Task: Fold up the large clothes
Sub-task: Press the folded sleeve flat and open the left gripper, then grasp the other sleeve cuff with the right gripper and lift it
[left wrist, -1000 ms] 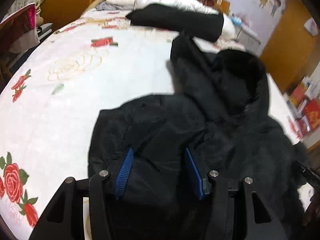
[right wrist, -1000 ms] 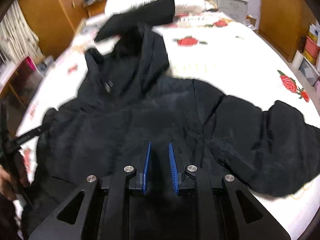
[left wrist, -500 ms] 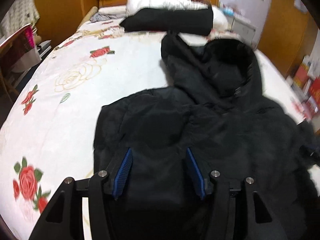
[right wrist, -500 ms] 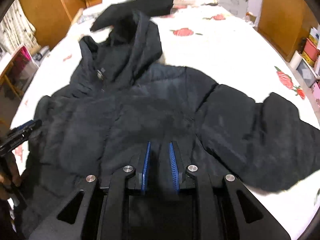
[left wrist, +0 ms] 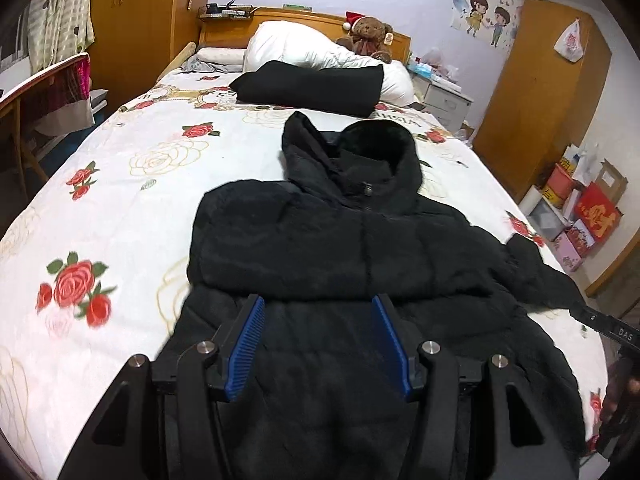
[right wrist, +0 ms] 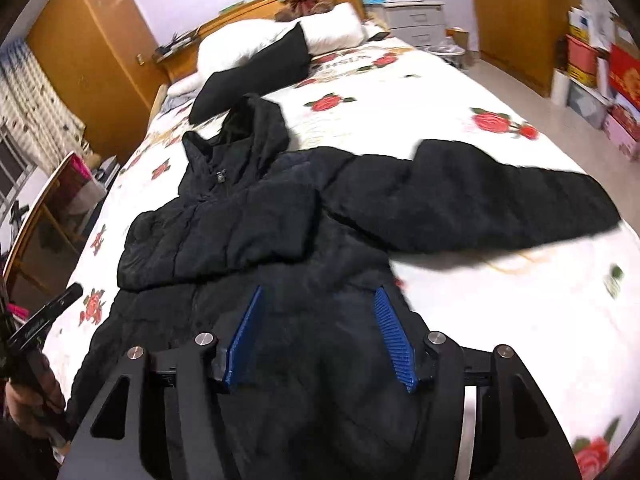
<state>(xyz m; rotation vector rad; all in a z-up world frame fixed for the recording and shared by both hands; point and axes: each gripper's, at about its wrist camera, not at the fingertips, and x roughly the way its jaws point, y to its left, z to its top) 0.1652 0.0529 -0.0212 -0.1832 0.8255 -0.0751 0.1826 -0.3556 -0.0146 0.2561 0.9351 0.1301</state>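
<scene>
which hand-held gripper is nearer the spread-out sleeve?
Right. The right hand-held gripper sits just below the sleeve; the left hand-held gripper is across the jacket by the folded side.

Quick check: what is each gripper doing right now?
Left gripper: open, empty, over the black jacket.
Right gripper: open, empty, over the same jacket.

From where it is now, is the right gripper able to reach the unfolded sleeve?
Probably yes. The right gripper is open above the jacket's hem, and the spread sleeve lies flat on the bedsheet to its right, with nothing between them.
</scene>
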